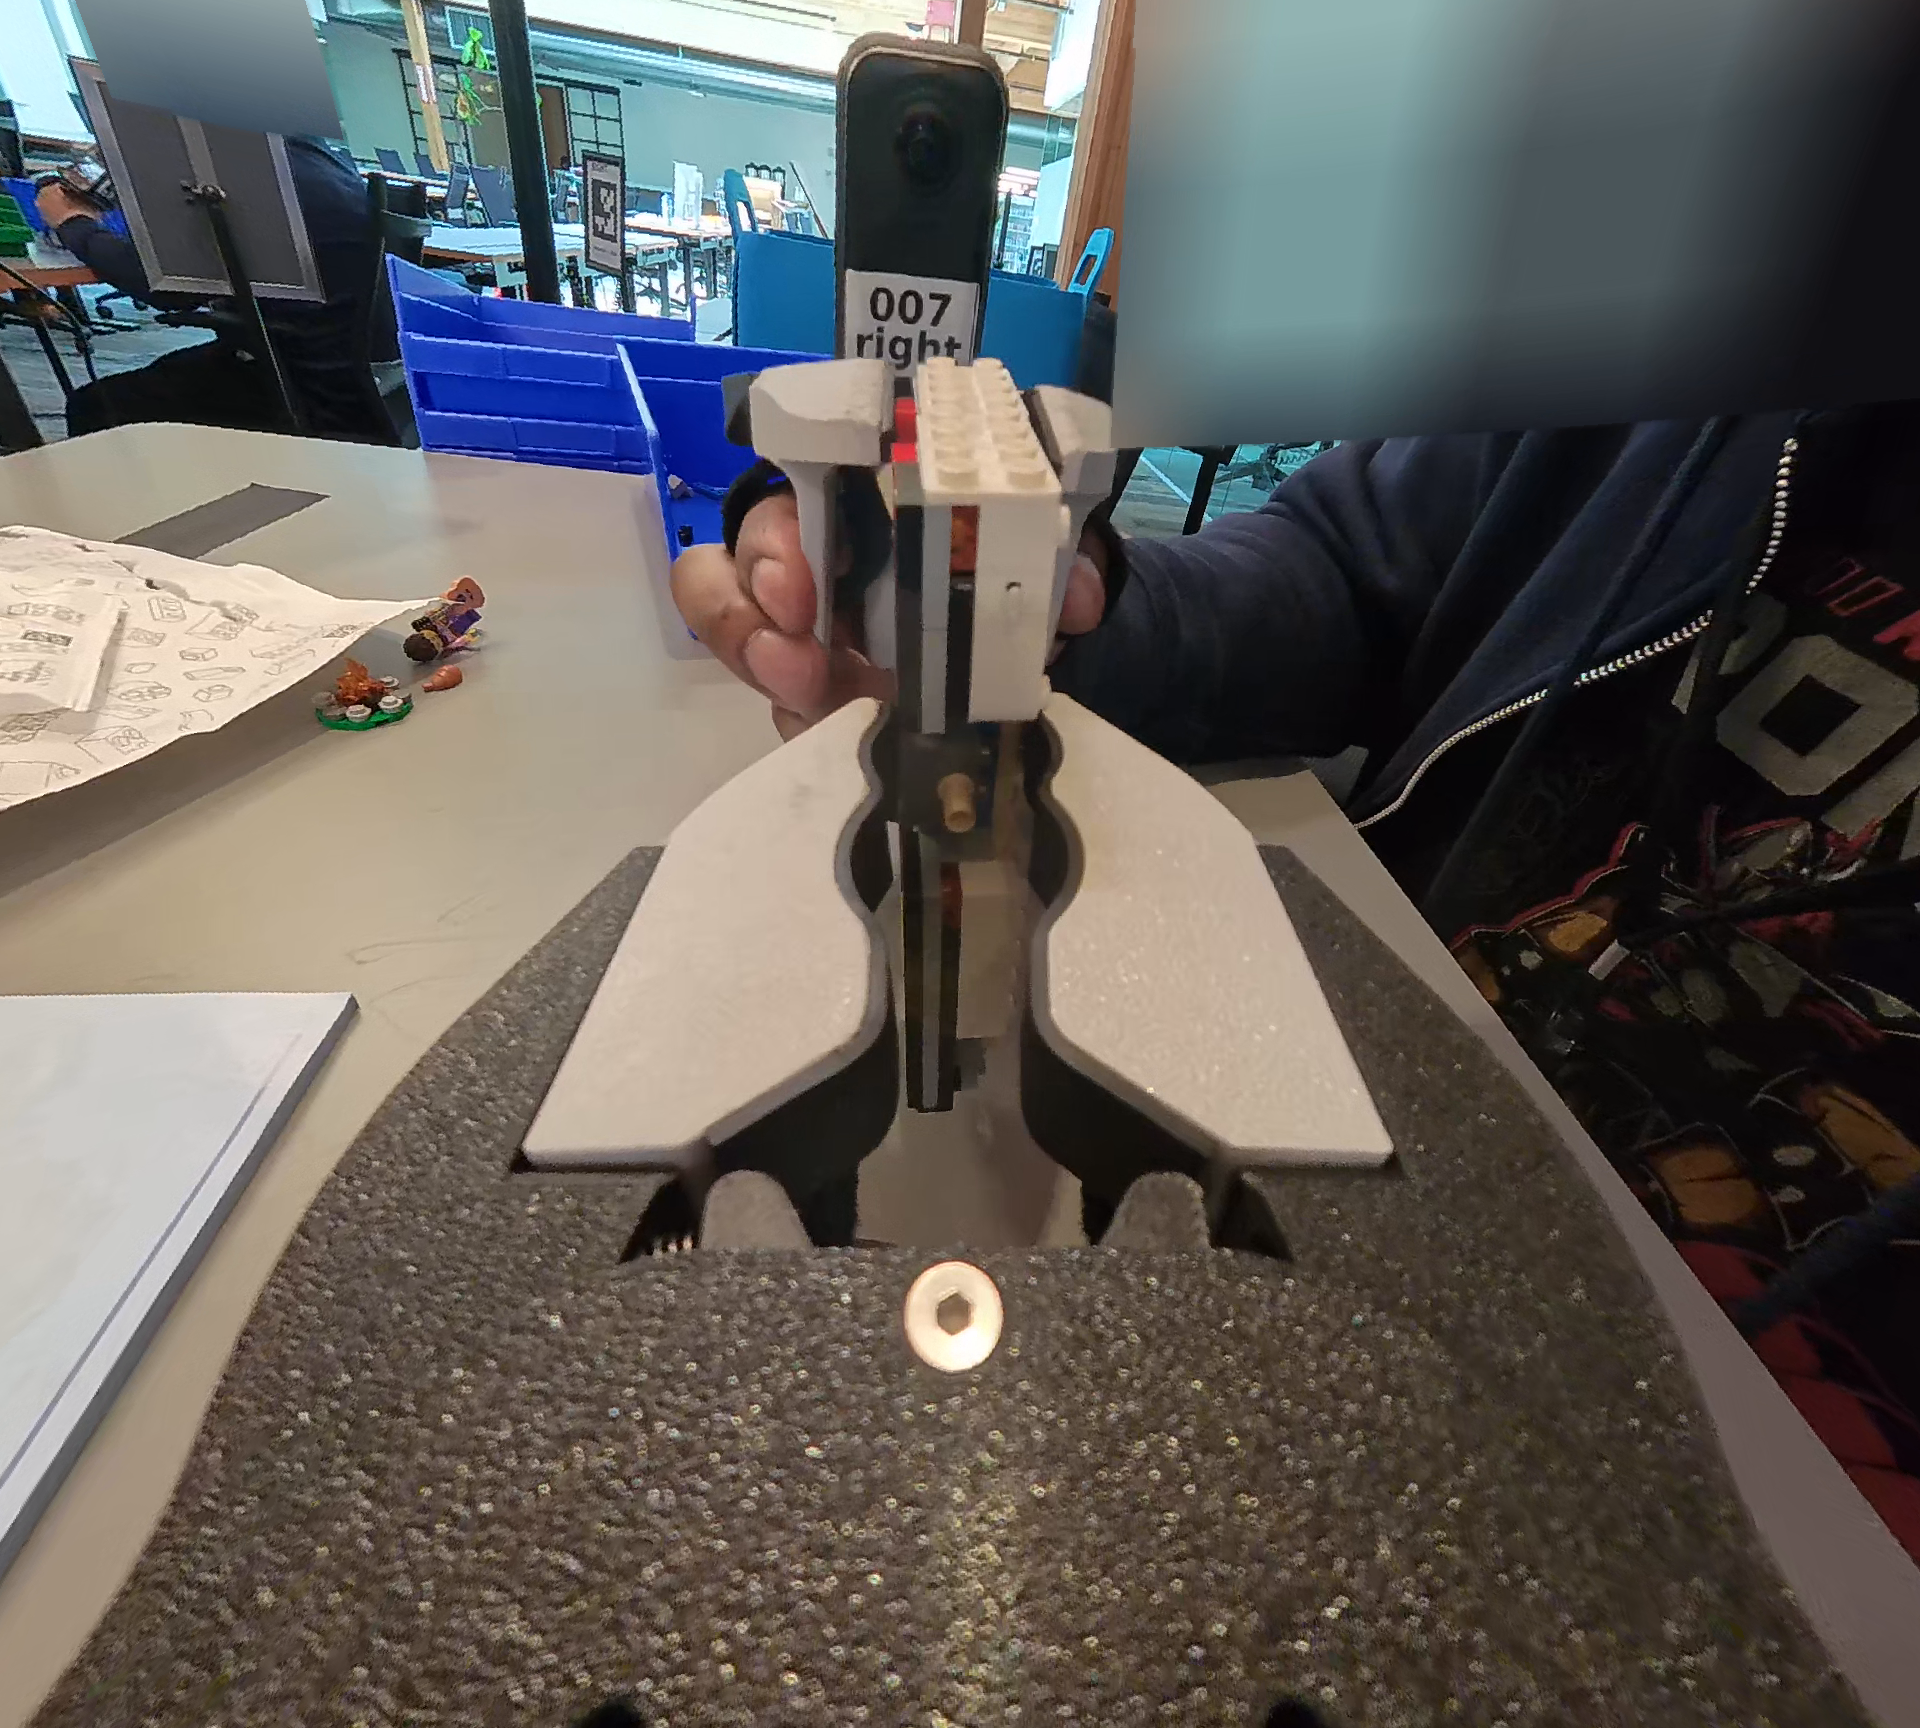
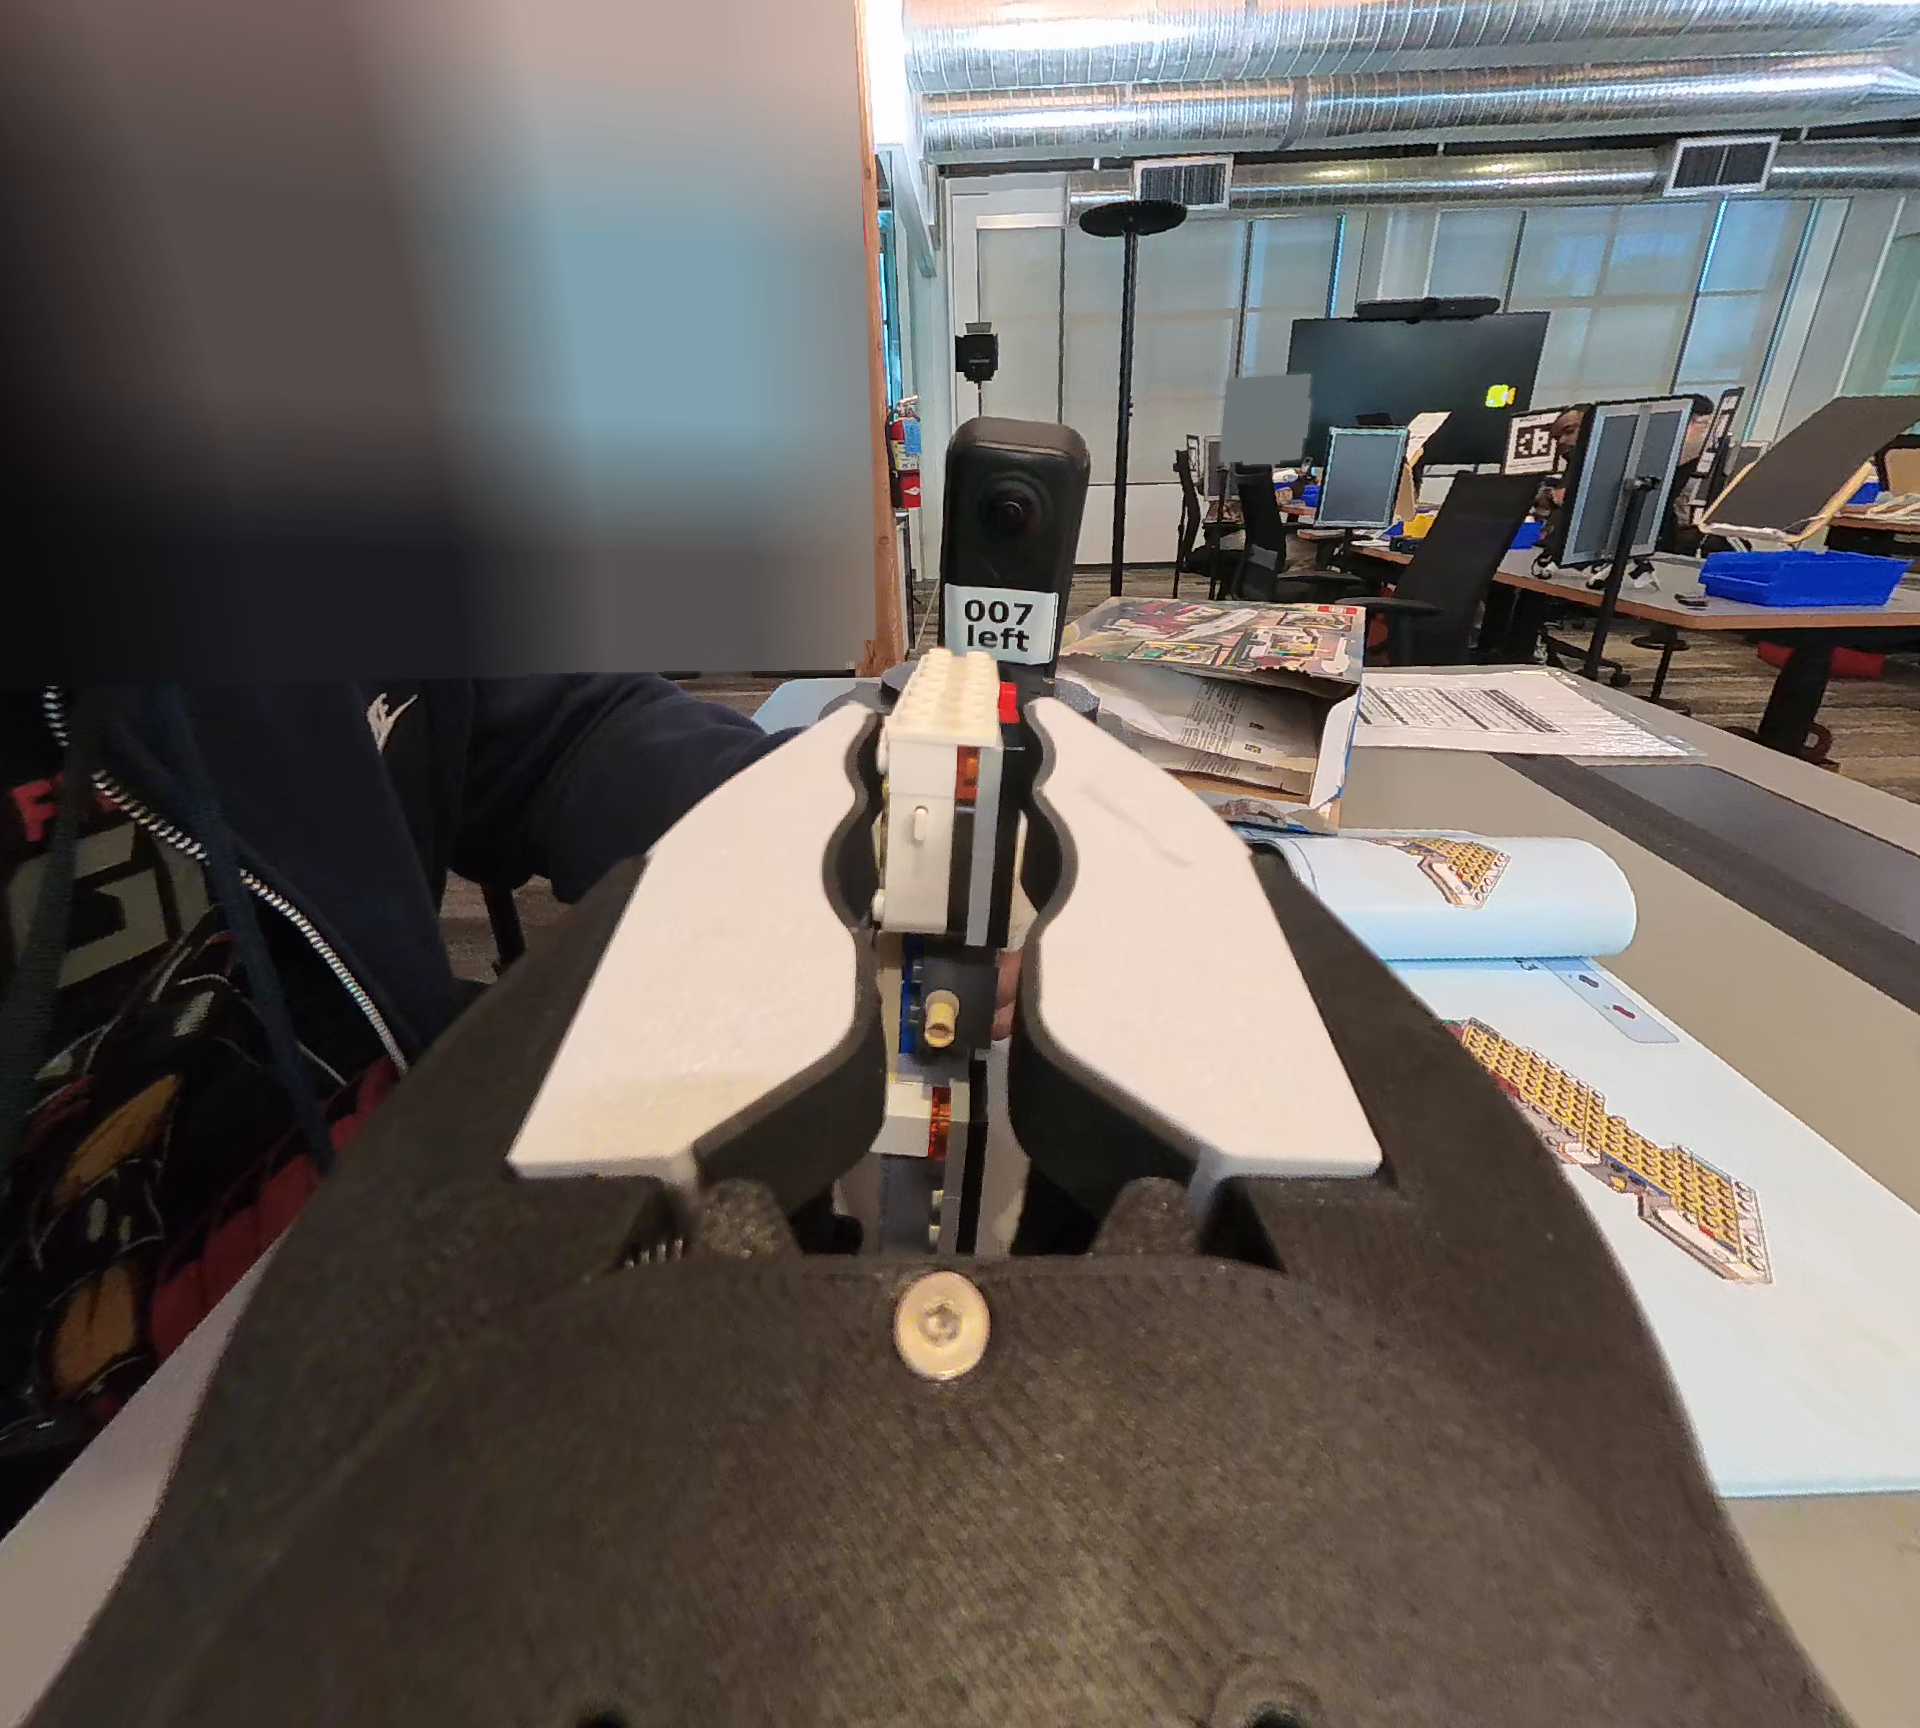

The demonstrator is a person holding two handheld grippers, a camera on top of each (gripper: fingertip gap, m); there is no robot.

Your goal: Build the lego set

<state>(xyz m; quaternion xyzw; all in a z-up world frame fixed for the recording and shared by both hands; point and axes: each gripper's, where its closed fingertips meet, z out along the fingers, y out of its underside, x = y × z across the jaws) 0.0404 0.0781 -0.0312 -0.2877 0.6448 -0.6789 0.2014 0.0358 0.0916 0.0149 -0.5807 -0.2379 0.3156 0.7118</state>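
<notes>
Slim white, grey and black toy-brick assembly (image 1: 961,639) with a tan peg, long axis running gripper to gripper, held above the grey table (image 1: 468,847). Your left gripper (image 1: 956,805) clamps one end, your right gripper (image 2: 951,805) the other (facing each other, both narrow-set).

A glossy moulded-plastic brick assembly (image 1: 977,535) sat between matt, grainy white fingers (image 1: 748,951) on a rough, speckled dark gripper body (image 1: 935,1522) fixed by a shiny metal screw (image 1: 953,1316). Crumpled paper (image 1: 125,650) lay at far left on the smooth, matt, possibly laminate table (image 1: 436,847).
</notes>
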